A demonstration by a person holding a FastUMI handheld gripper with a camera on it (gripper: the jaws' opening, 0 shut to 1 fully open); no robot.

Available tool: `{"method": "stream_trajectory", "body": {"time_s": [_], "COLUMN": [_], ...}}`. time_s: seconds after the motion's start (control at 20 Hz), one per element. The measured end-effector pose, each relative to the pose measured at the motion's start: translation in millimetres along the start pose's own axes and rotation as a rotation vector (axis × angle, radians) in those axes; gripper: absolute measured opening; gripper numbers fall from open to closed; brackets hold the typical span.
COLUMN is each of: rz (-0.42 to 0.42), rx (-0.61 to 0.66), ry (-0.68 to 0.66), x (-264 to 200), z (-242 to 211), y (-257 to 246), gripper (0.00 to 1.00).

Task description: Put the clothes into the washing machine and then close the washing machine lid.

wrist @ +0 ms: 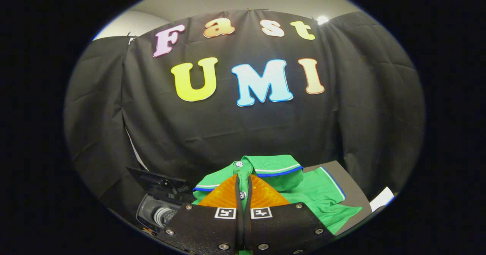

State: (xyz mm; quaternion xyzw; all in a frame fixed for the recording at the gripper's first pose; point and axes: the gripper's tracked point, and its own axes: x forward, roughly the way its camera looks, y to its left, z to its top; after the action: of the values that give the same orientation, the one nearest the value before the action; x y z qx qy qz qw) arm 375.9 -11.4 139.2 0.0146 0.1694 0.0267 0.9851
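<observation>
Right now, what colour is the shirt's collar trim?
White and blue stripes edge the green shirt collar, in the gripper view.

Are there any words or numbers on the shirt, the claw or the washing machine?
green polo shirt: no words or numbers to read.
claw, shut on the shirt's button strip: two square black-and-white code tags, which are patterns, not words.
washing machine: nothing readable.

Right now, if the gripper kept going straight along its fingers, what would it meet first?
The gripper has its orange fingers nearly closed over the green polo shirt, so the shirt's placket and collar come first. Whether they already pinch it is unclear.
</observation>
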Motion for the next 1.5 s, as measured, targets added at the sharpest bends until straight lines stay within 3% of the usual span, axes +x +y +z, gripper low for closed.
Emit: {"method": "stream_trajectory", "body": {"time_s": [0.3, 0.8, 1.5], "rz": [0.079, 0.202, 0.317], "rx": [0.016, -0.016, -0.012], "ry": [-0.080, -0.085, -0.018], "x": [-9, -5, 9], "z": [8, -21, -100], "y": [77, 199, 297], "gripper": [0.00, 0.00, 0.00]}}
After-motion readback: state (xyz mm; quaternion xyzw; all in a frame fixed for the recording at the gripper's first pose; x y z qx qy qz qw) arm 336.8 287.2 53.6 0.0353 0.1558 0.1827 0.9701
